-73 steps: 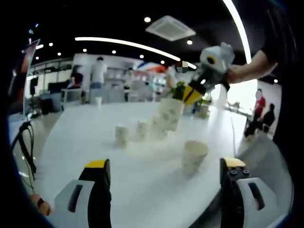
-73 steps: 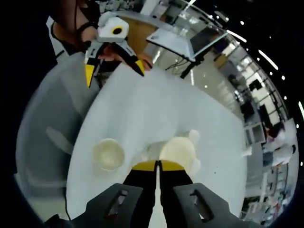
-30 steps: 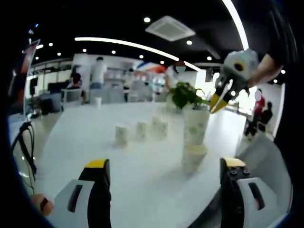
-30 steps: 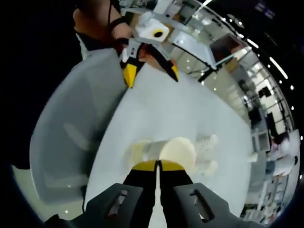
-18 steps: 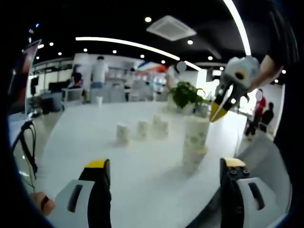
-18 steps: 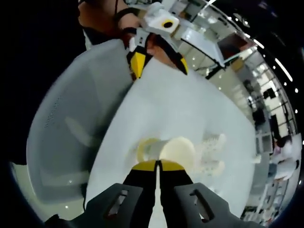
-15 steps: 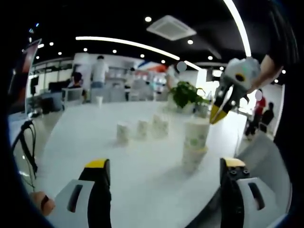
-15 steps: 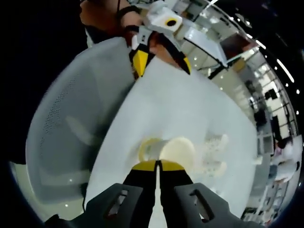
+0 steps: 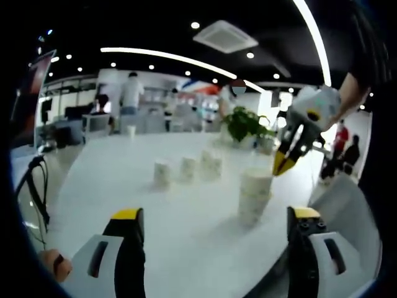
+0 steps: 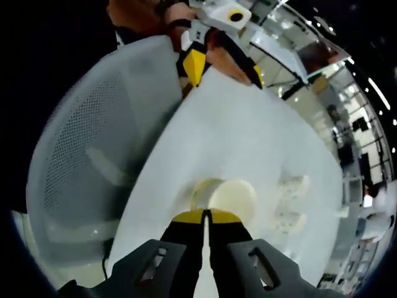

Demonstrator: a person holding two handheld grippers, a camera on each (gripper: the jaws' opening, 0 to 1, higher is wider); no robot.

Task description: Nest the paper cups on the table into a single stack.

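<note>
In the left gripper view I have my left gripper point(image 9: 214, 248) low over the white table point(image 9: 186, 223), its two yellow-tipped jaws spread wide with nothing between them. Ahead of my right jaw and a little inside it stands a short stack of cups point(image 9: 254, 195), one cup sitting down inside another. The right gripper point(image 9: 284, 165) comes in from the right above that stack, its yellow tips together at the top cup's rim. Farther ahead, between my jaws, three more cups point(image 9: 186, 169) stand in a row on the table, near each other but well apart from the stack. A potted plant point(image 9: 243, 126) sits beyond them, and people stand in the far background.

In the right gripper view I look steeply down on the table point(image 10: 248, 143). My right gripper point(image 10: 205, 216) has its jaws pressed together with no gap, pinching the near rim of the top cup point(image 10: 232, 197), whose open mouth lies just past the tips. Off to the right of the jaws two cups point(image 10: 291, 205) stand near each other. Far ahead, the left gripper point(image 10: 222, 65) shows at the table's edge, jaws apart, held by a hand point(image 10: 220, 62). A grey mesh chair point(image 10: 93, 161) is left of the jaws.
</note>
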